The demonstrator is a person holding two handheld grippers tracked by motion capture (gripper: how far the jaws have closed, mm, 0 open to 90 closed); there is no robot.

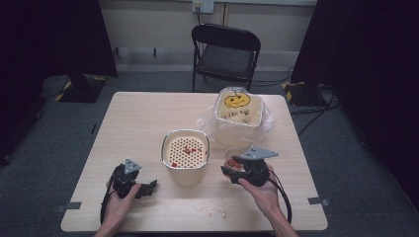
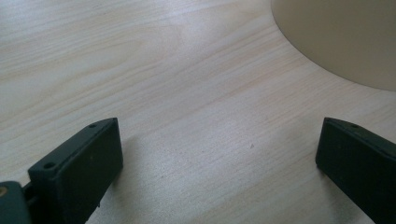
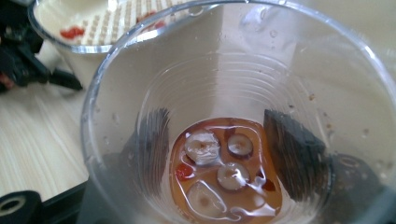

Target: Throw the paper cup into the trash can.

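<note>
while a strainer pot [image 1: 185, 154] stands between, right gripper [image 1: 236, 167] clasps cup [image 3: 233, 116].

Pale wood-grain table [image 1: 148, 123]. Cream strainer pot [image 1: 185, 153], dotted with holes, red bits inside. Far bowl [image 1: 238, 106] bears a yellow pumpkin face. Clear cup [image 3: 224, 116] holds amber liquid.

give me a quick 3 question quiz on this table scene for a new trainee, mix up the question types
1. True or false: the left gripper is clamped on the strainer pot.
2. What does the right gripper hold? A) a spoon B) a clear plastic cup C) a lid
3. Fill in: the tub with the orange face rests on a plastic ____.

Key
1. False: its jaws stand wide apart over bare table.
2. B: the clear plastic cup, with a little amber liquid and round pieces at the bottom.
3. bag
</note>
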